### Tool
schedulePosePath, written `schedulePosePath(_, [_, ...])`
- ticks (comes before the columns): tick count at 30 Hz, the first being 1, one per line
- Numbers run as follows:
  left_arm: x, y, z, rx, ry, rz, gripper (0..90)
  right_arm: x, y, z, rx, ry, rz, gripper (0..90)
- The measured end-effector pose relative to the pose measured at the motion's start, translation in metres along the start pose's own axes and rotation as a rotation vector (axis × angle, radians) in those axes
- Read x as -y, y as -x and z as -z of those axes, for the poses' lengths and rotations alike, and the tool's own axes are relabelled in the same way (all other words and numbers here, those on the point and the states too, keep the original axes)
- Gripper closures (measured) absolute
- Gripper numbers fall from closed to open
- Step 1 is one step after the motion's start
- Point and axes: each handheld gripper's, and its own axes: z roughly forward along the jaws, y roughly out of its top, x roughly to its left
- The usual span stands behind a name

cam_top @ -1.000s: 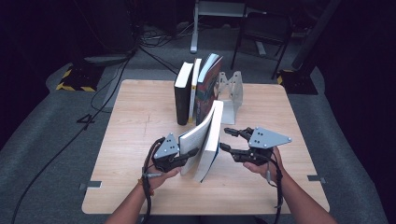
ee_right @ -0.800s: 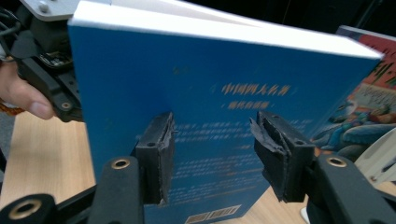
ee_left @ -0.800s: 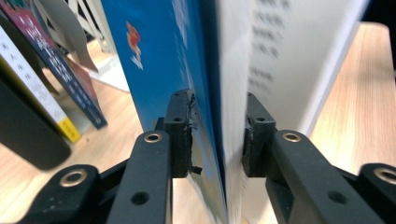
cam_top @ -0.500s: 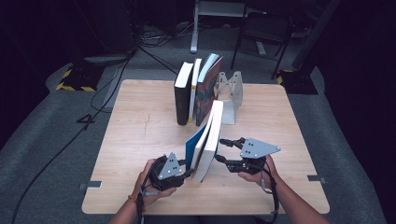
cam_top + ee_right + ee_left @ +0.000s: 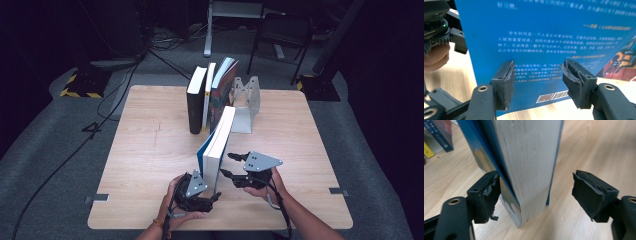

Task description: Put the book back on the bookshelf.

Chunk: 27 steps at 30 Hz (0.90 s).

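So the blue book (image 5: 218, 145) is standing on its edge near the front of the table (image 5: 150, 150), leaning a bit. The left gripper (image 5: 212, 197) has just been opening, its jaws now wide around the book's corner, one pad close against the cover. The right gripper (image 5: 229, 165) sits beside the back cover, jaws apart, gripping nothing.

Blurred print, barcode on blue book (image 5: 544, 50)
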Motion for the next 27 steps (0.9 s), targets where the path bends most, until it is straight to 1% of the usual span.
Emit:
schedulePosePath(2, [-0.001,0.0,-0.004,-0.016,0.018,0.032,23.5,0.001,-0.001,-0.001,0.007,-0.007,0.011,43.4])
schedulePosePath(3, [-0.002,0.0,-0.005,-0.025,0.023,0.041,24.9,0.002,-0.001,-0.001,0.007,-0.008,0.008,42.9])
schedulePosePath(4, [-0.002,0.0,-0.005,-0.025,0.023,0.041,25.5,0.002,-0.001,-0.001,0.007,-0.008,0.008,42.9])
schedulePosePath(5, [-0.003,0.001,-0.008,-0.042,0.044,0.058,25.1,0.002,0.0,-0.001,0.012,-0.006,0.0,42.6])
schedulePosePath(6, [-0.003,0.001,-0.008,-0.042,0.044,0.058,26.2,0.002,0.0,-0.001,0.017,-0.006,0.002,42.6])
schedulePosePath(7, [-0.003,0.003,-0.01,-0.066,0.064,0.074,27.3,0.002,0.0,-0.001,0.023,-0.007,0.001,42.7])
schedulePosePath(8, [-0.003,0.003,-0.01,-0.066,0.064,0.074,27.4,0.002,0.001,0.0,0.022,-0.006,-0.001,42.7])
schedulePosePath(9, [-0.003,0.003,-0.012,-0.088,0.069,0.08,28.6,0.002,0.001,0.0,0.021,-0.007,-0.001,42.7])
schedulePosePath(12, [-0.004,-0.001,-0.011,-0.09,0.079,0.109,35.5,0.001,0.001,0.0,0.029,-0.002,-0.004,42.7])
schedulePosePath(14, [-0.004,-0.002,-0.011,-0.085,0.088,0.113,37.2,0.0,0.002,0.001,0.03,0.005,-0.005,42.6])
schedulePosePath(17, [-0.004,-0.003,-0.009,-0.078,0.082,0.1,41.1,0.0,0.004,0.003,0.027,0.008,-0.012,42.6])
schedulePosePath(19, [-0.004,-0.005,-0.006,-0.069,0.079,0.098,45.9,0.0,0.006,0.005,0.031,0.012,-0.016,42.5])
schedulePosePath(21, [-0.002,-0.009,-0.001,-0.079,0.077,0.097,51.7,0.0,0.009,0.007,0.037,0.012,-0.021,42.1])
schedulePosePath(23, [0.0,-0.011,0.002,-0.076,0.075,0.099,56.6,0.0,0.011,0.011,0.046,0.013,-0.023,41.9])
schedulePosePath(24, [0.003,-0.018,0.007,-0.041,0.071,0.098,57.6,0.001,0.013,0.012,0.053,0.012,-0.022,41.9])
schedulePosePath(25, [0.005,-0.02,0.01,-0.029,0.068,0.088,58.1,0.001,0.014,0.014,0.057,0.012,-0.023,41.8])
schedulePosePath(26, [0.005,-0.02,0.01,-0.029,0.068,0.088,58.3,0.002,0.015,0.015,0.06,0.007,-0.021,41.5])
schedulePosePath(27, [0.007,-0.023,0.014,0.005,0.066,0.079,58.4,0.003,0.016,0.017,0.067,0.005,-0.016,41.4])
